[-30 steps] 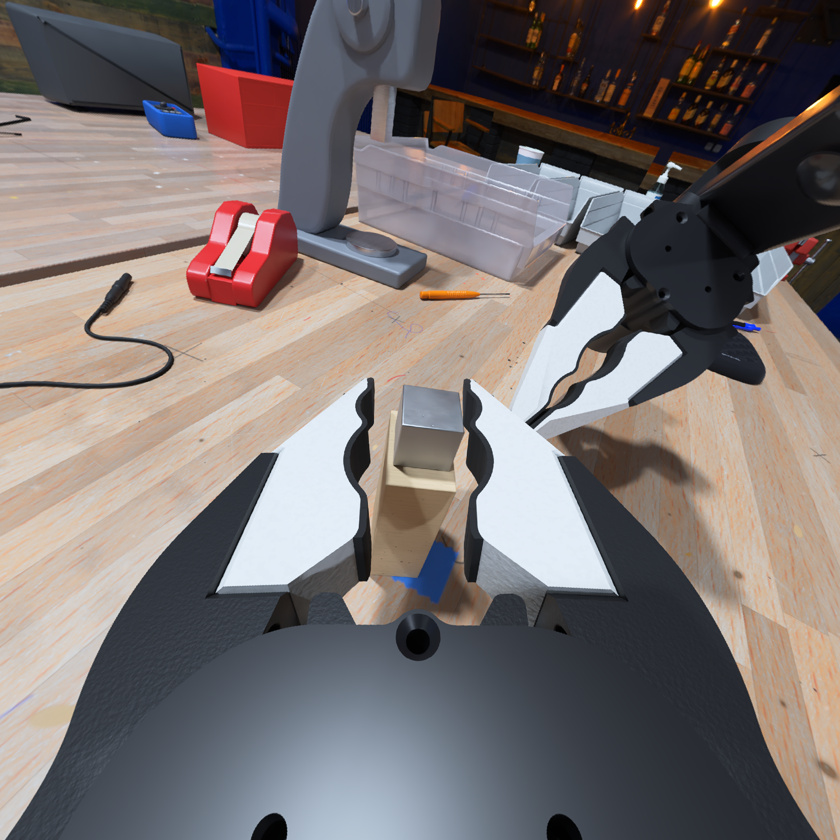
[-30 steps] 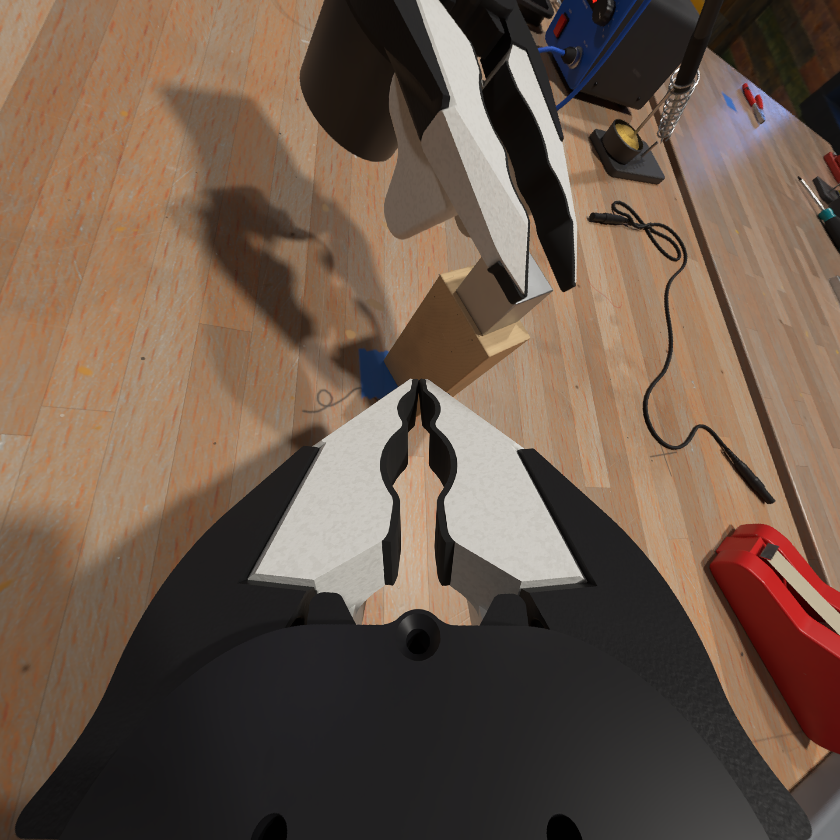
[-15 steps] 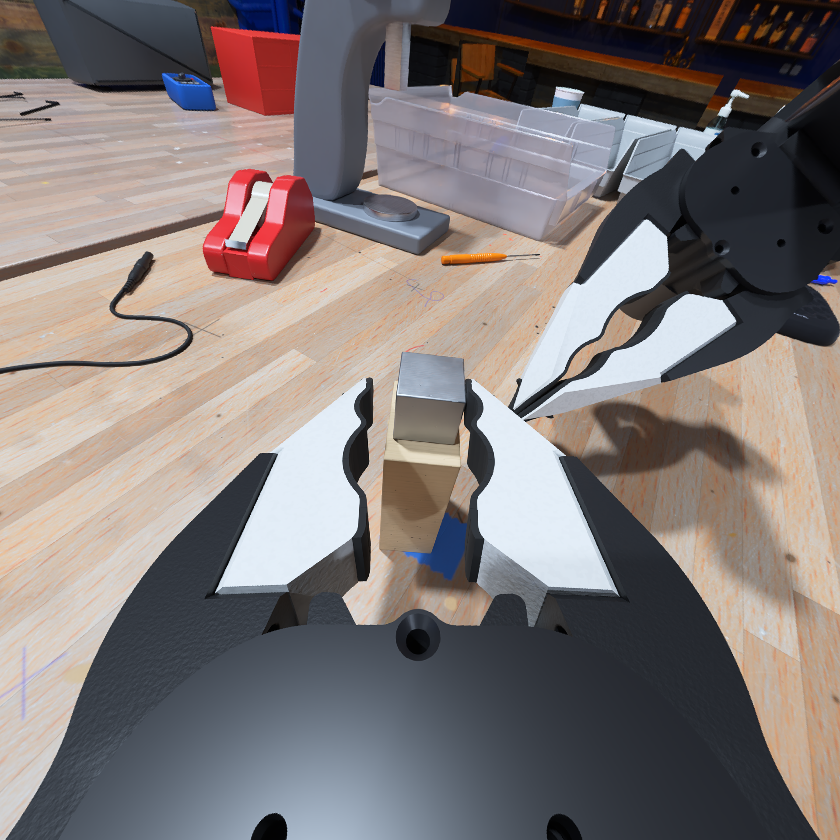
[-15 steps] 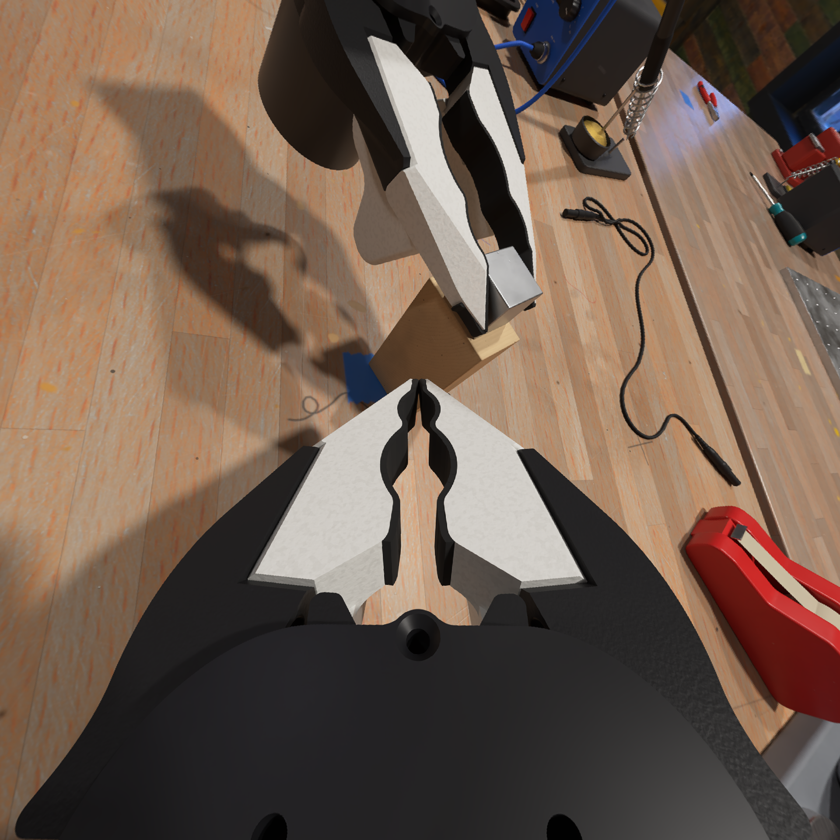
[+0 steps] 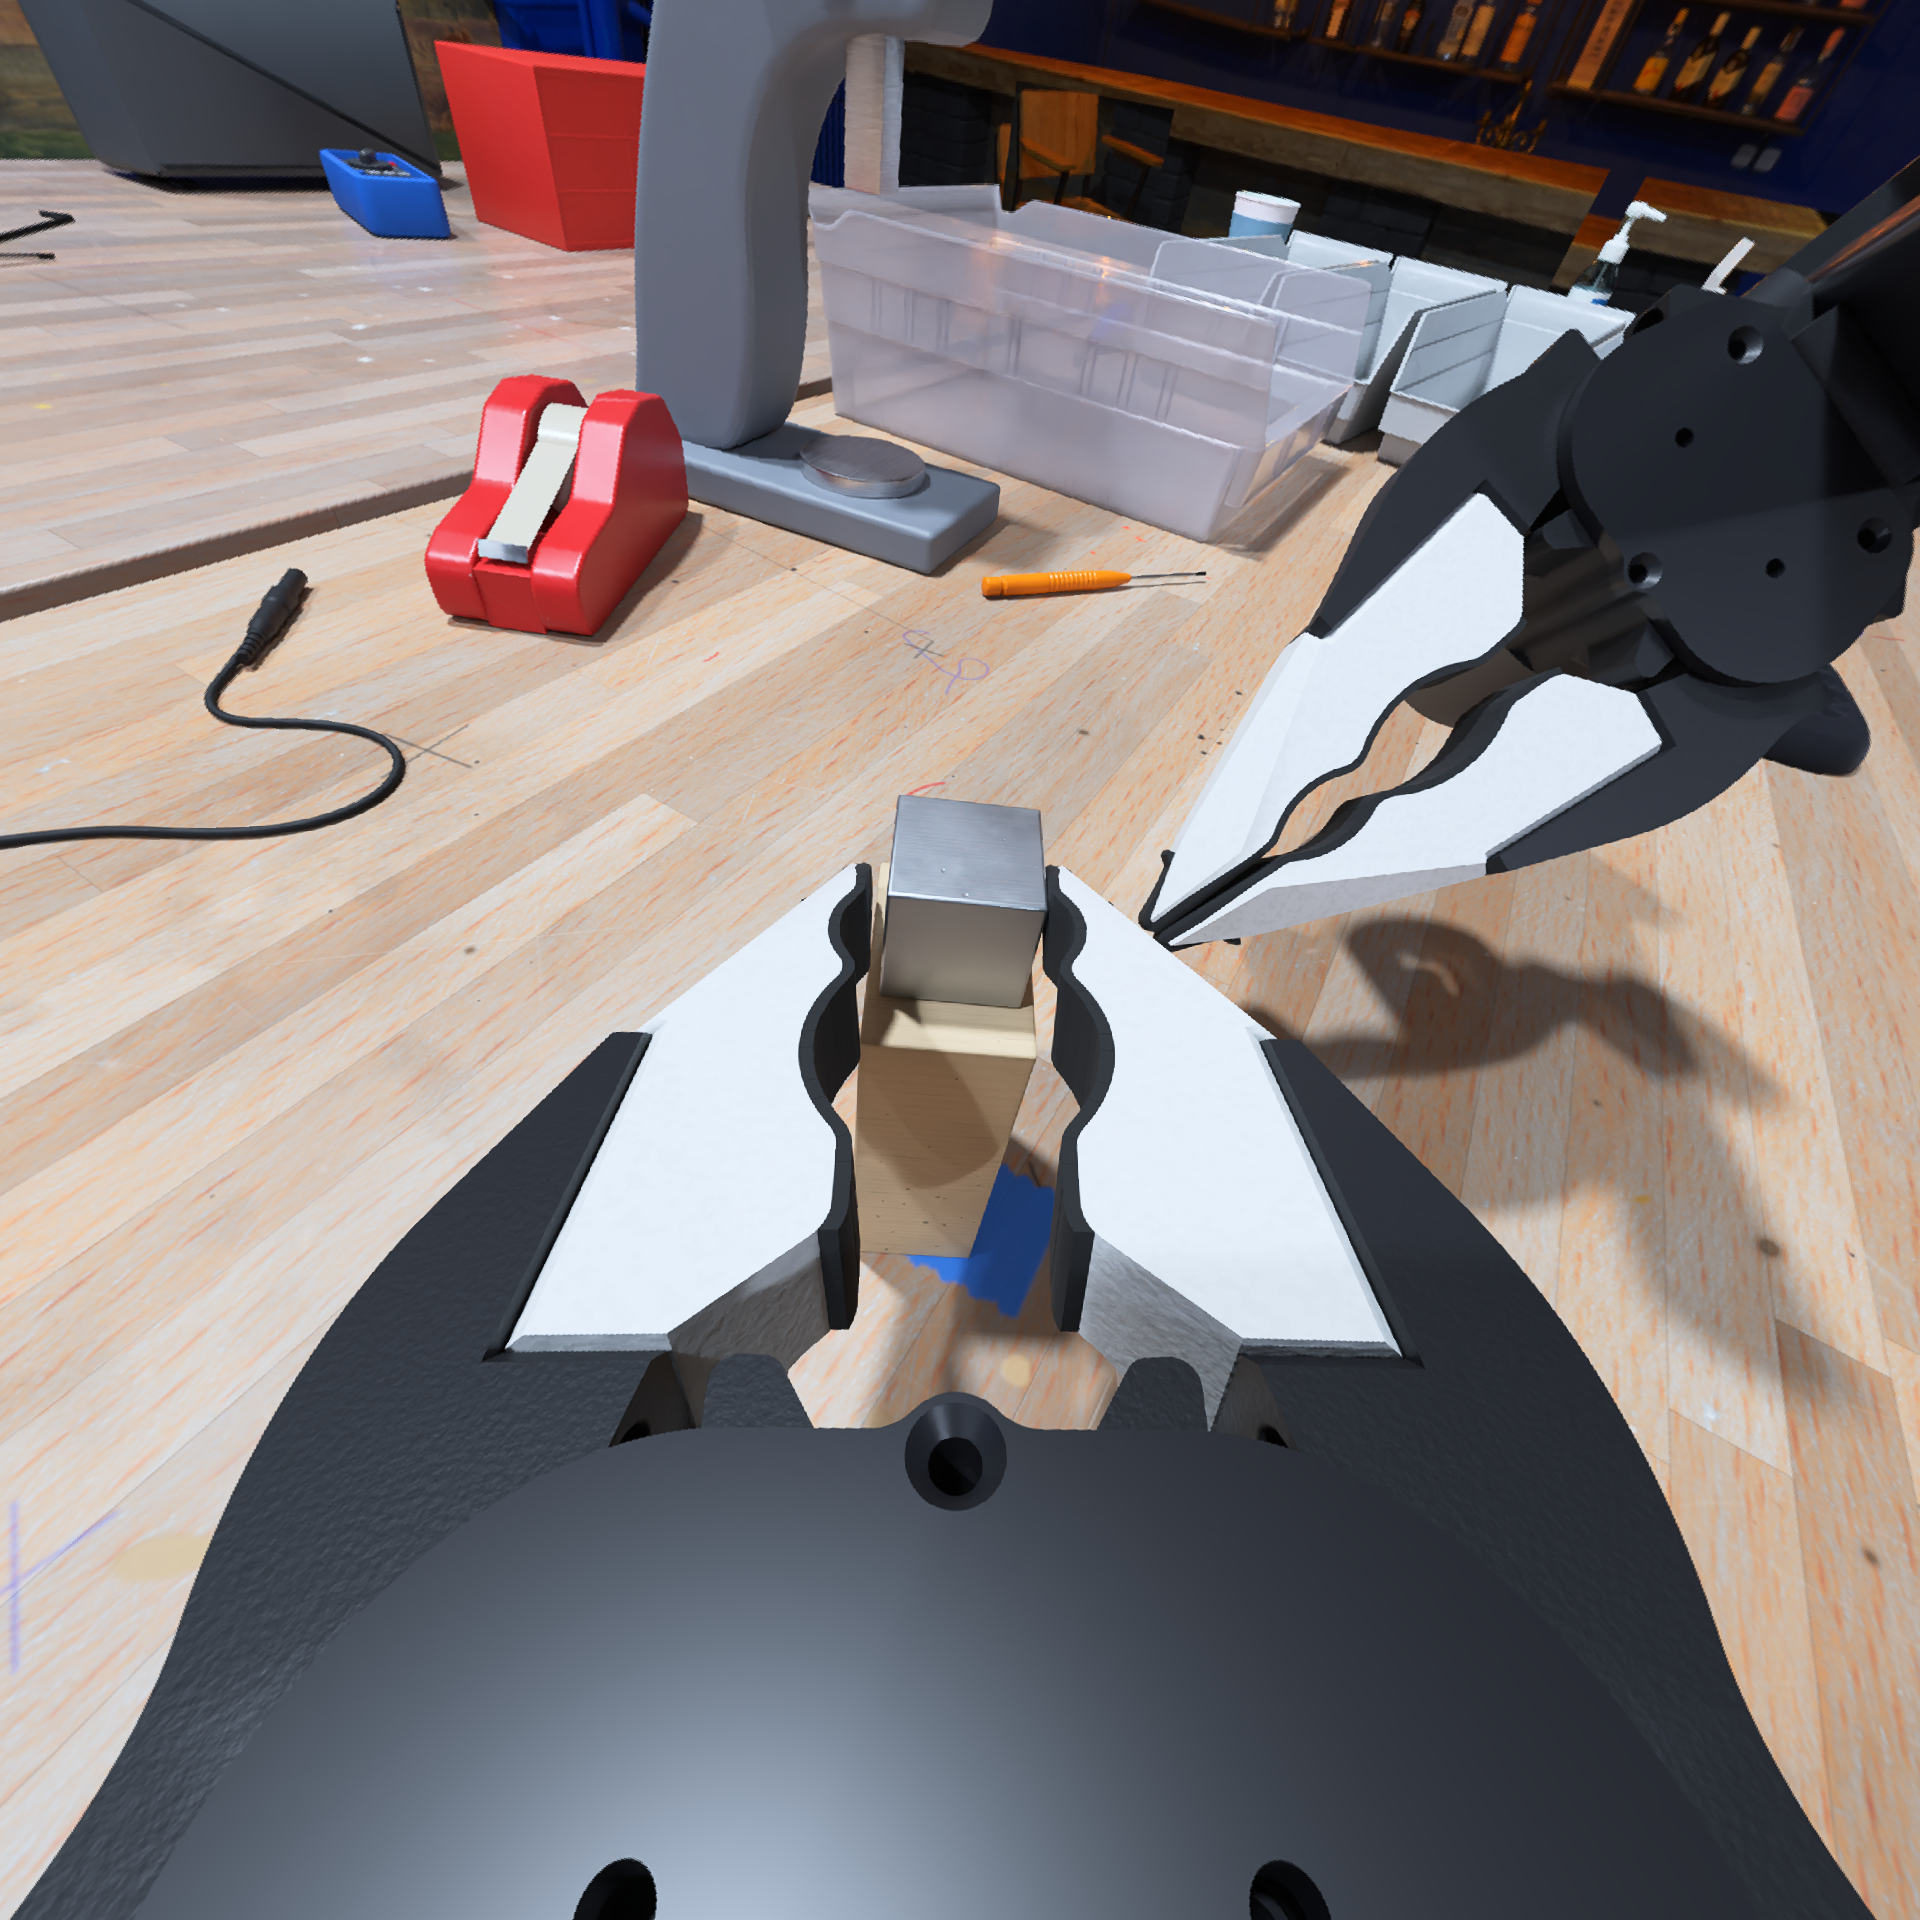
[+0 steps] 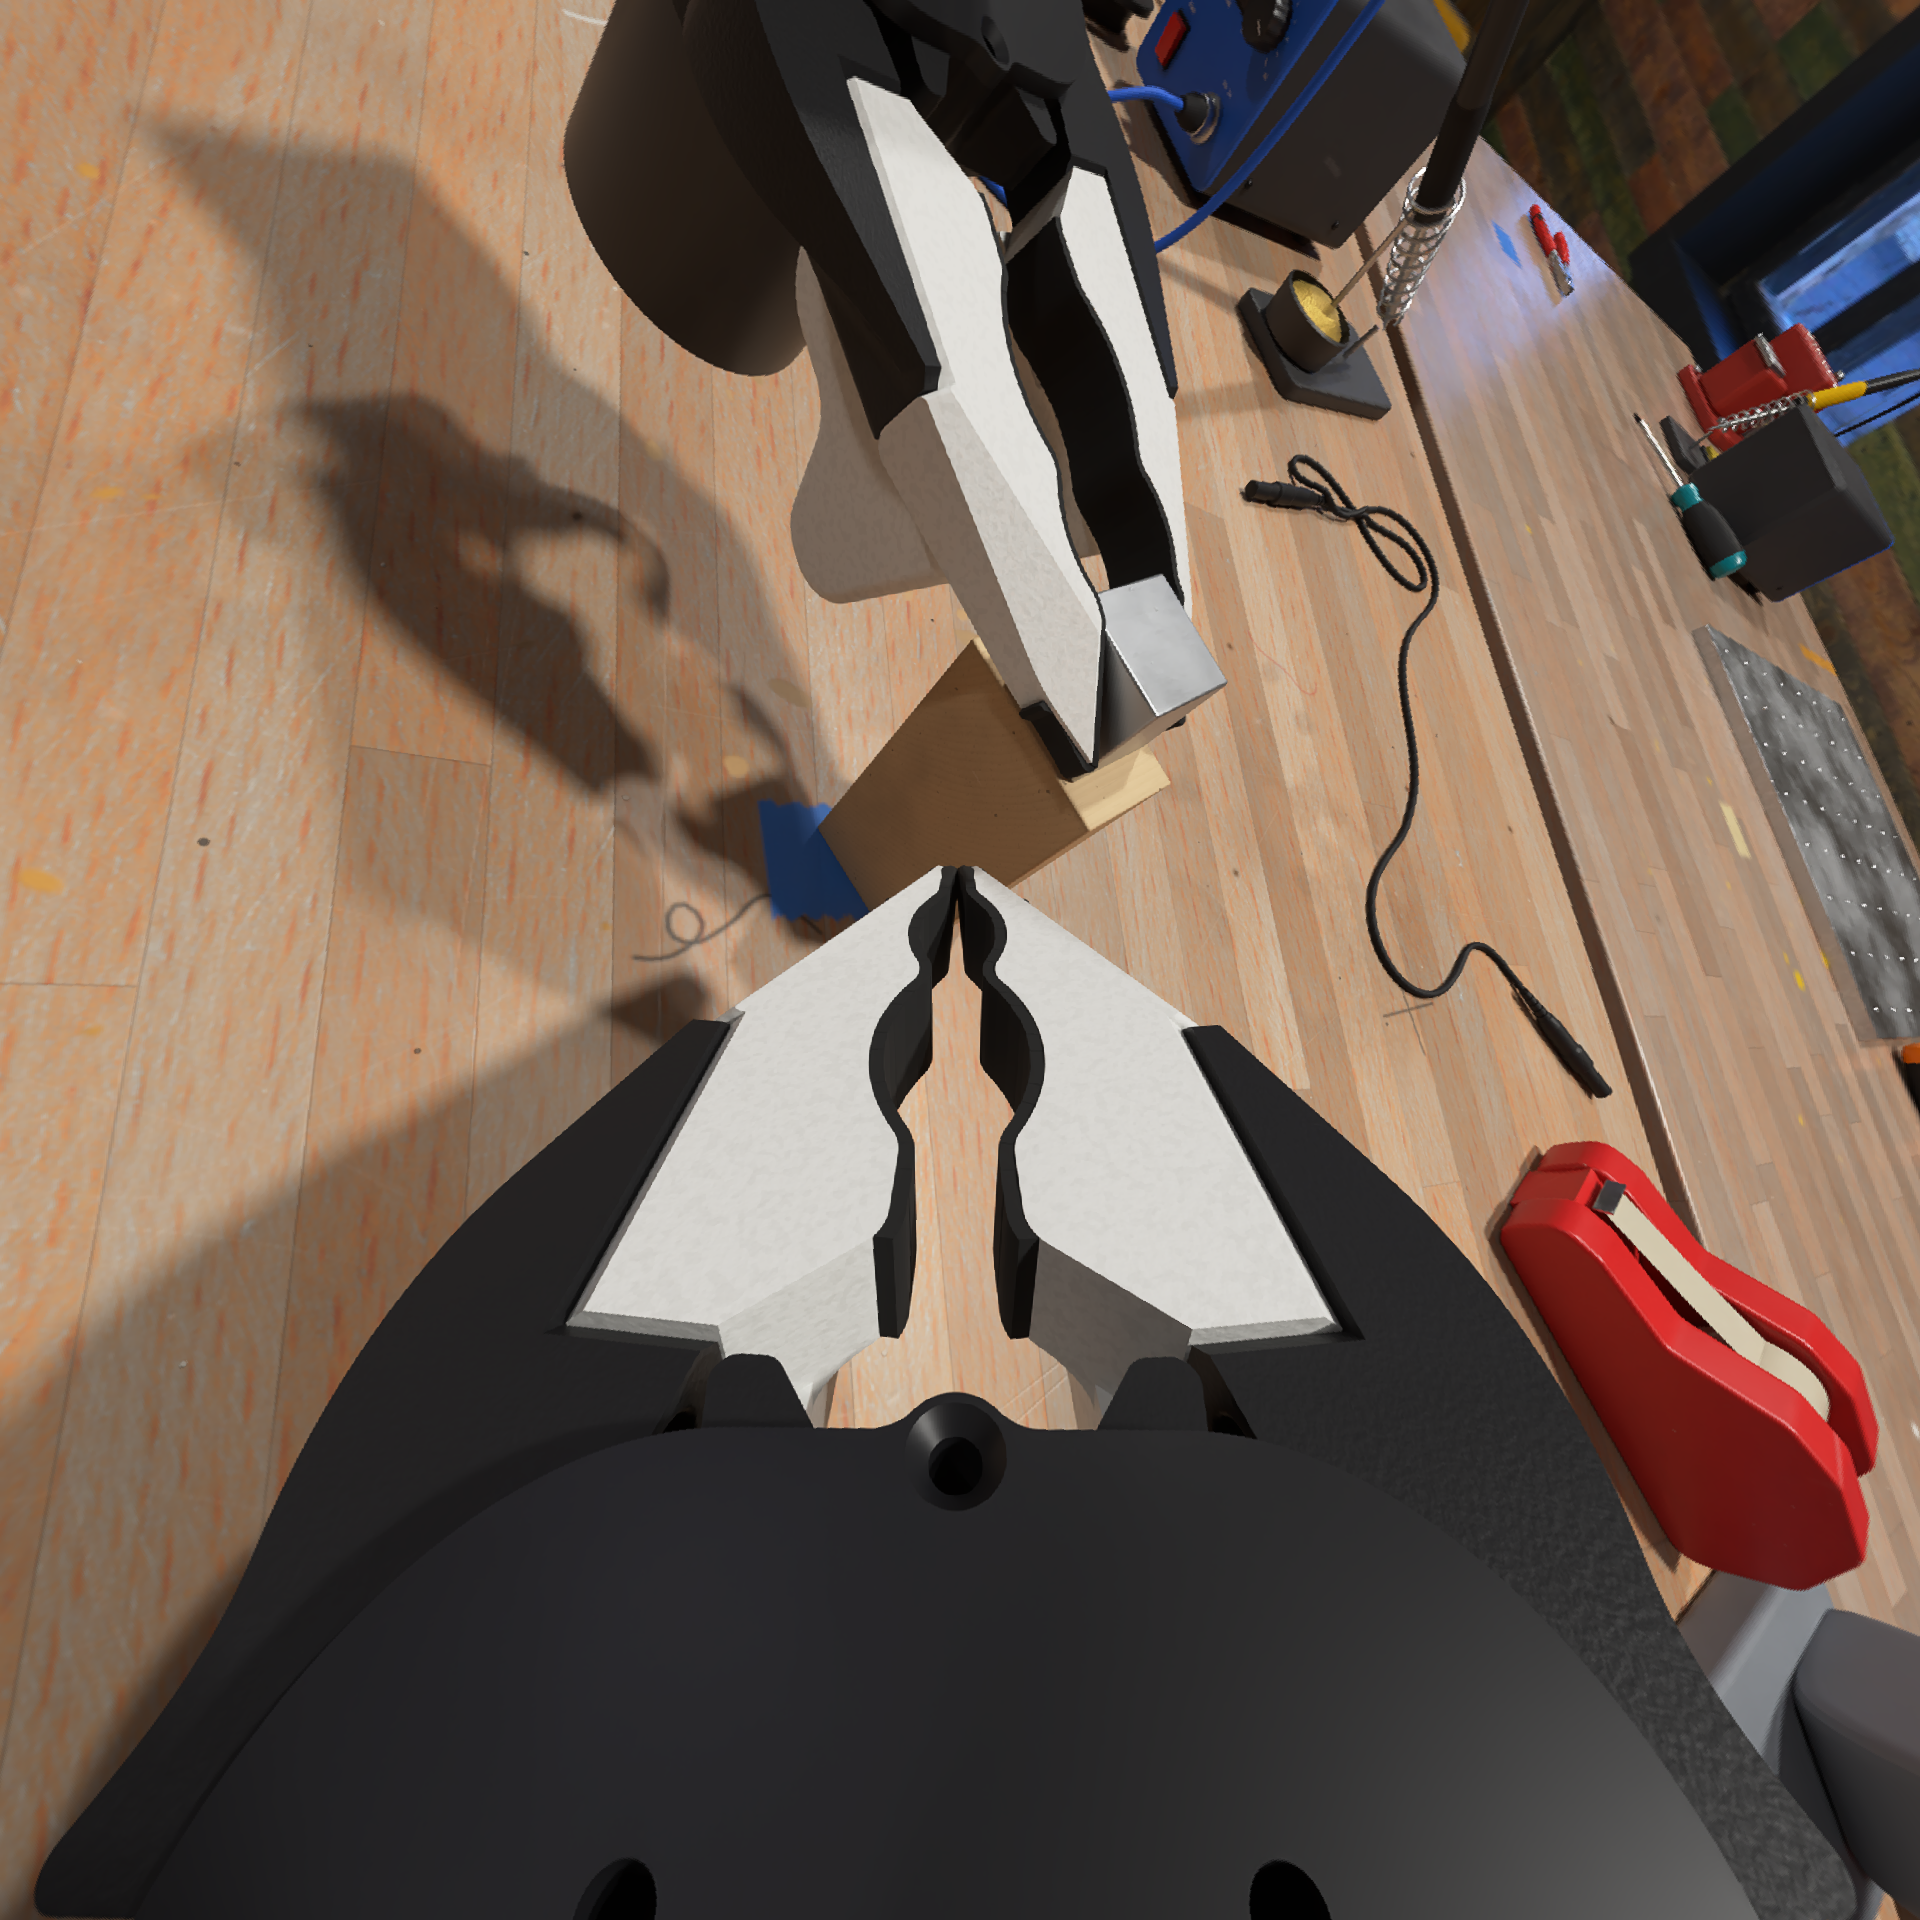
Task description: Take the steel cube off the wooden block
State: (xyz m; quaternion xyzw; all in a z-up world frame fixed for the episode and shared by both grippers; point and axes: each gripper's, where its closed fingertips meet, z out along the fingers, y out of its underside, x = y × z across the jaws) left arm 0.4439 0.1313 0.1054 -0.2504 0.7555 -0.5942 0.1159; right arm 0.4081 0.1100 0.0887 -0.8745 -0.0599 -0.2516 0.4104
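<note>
The steel cube (image 5: 964, 902) is at the top of the upright wooden block (image 5: 935, 1132), which stands on the workbench by a blue tape patch (image 5: 1003, 1247). My left gripper (image 5: 956, 878) is shut on the steel cube, one finger against each side. In the right wrist view the cube (image 6: 1153, 655) shows between the left gripper's fingers (image 6: 1127, 717), at the block's (image 6: 956, 790) top edge; I cannot tell whether it still touches the block. My right gripper (image 6: 951, 875) is shut and empty, its tips just short of the block; it also shows in the left wrist view (image 5: 1155, 925).
A red tape dispenser (image 5: 556, 509), a black cable (image 5: 312, 769), an orange screwdriver (image 5: 1060, 582), clear bins (image 5: 1060, 343) and a grey stand (image 5: 727, 208) lie beyond. A soldering station (image 6: 1299, 104) and a blue tape patch (image 6: 795, 862) show in the right wrist view.
My left gripper's fingers have closed from either side onto the steel cube and tilted lower. My right gripper has stayed shut and drifted slightly away from the block.
</note>
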